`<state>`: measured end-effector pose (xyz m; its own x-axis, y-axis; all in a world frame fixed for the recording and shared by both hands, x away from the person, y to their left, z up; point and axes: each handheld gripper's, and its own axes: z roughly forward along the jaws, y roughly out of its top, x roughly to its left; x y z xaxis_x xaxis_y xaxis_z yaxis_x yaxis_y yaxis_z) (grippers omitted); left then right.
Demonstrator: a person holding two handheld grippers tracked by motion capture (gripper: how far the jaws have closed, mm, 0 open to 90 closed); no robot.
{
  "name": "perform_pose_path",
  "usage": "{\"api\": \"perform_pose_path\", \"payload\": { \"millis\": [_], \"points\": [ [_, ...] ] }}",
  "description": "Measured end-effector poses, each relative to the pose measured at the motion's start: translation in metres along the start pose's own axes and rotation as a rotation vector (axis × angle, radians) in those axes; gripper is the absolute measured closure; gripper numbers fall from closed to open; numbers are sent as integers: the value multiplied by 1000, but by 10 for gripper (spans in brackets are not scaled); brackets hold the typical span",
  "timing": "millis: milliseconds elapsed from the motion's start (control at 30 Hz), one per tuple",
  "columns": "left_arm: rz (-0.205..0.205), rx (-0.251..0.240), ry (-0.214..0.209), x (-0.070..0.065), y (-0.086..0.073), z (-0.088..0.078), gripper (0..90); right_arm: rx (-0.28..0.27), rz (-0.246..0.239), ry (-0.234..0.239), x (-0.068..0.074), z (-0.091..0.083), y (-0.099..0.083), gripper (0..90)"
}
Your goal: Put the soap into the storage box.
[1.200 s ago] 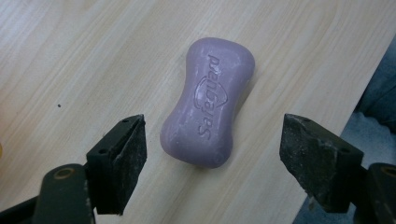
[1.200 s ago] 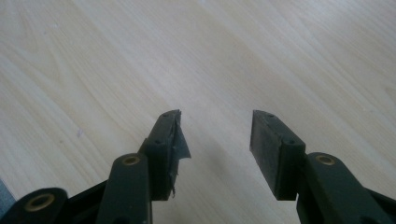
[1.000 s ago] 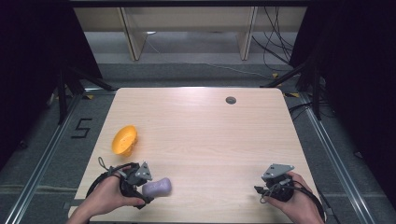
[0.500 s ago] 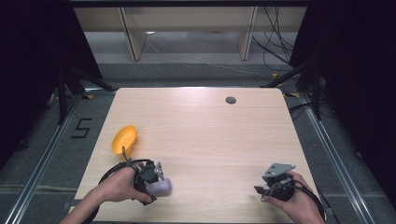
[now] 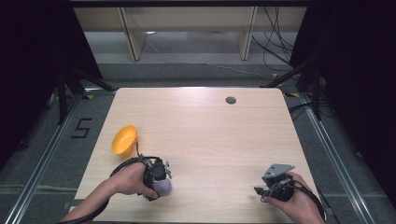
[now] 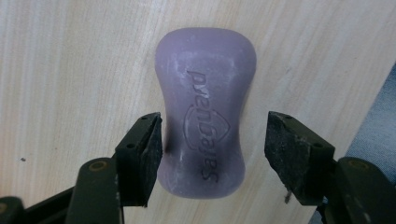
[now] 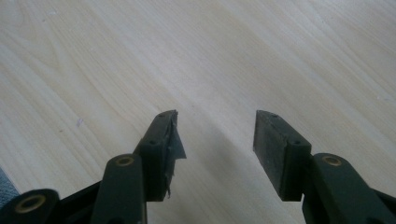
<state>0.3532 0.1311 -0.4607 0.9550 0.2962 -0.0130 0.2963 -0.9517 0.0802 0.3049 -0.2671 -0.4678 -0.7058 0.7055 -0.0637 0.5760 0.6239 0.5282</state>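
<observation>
Soap [image 6: 205, 112] between spread left tool [image 6: 212, 140] jaws

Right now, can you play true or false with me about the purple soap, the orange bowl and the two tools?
1. The purple soap lies on the wooden table. True.
2. The left tool is squeezing the soap tight. False: its jaws are open, with a gap on one side.
3. The orange bowl stands upright. False: it is tipped on its side.
4. The right tool holds nothing. True.
5. The soap sits inside the bowl. False: it lies on the table, apart from the bowl.
</observation>
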Motion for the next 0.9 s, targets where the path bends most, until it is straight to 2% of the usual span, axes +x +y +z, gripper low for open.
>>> {"api": "perform_pose_path", "payload": {
  "millis": [33, 67, 133, 167, 200, 300, 500, 567, 600, 733, 800, 900],
  "points": [
    [7, 5, -3, 2, 1, 1, 363, 0, 0, 0, 0, 0, 0, 503],
    [-16, 11, -20, 3, 1, 4, 363, 4, 6, 6, 0, 0, 0, 503],
    [-11, 18, -19, 5, 2, 6, 364, 4, 6, 6, 0, 0, 0, 503],
    [-19, 25, -33, 6, 3, 7, 365, -14, 12, 2, 1, 2, 0, 503],
    [-7, 27, -39, 9, 4, 9, 371, -13, 18, -3, 2, 2, -1, 503],
    [-7, 40, -52, 11, 5, 12, 396, 3, 9, 5, 1, 2, 0, 502],
    [0, 51, -55, 11, 7, 16, 465, 4, 8, 7, 1, 2, 0, 502],
    [-9, 53, -55, 10, 8, 18, 468, -8, 8, 3, 1, 3, -1, 502],
    [-25, 51, -53, 11, 8, 18, 475, 8, 19, 13, 2, 2, 0, 502],
    [-33, 56, -61, 11, 9, 18, 483, 8, 19, 12, 2, 2, -1, 502],
    [-43, 49, -48, 10, 9, 17, 486, -8, 10, 6, 1, 3, -1, 502],
    [-46, 37, -42, 10, 8, 17, 487, -1, 6, 10, 1, 3, -1, 502]
  ]
}}
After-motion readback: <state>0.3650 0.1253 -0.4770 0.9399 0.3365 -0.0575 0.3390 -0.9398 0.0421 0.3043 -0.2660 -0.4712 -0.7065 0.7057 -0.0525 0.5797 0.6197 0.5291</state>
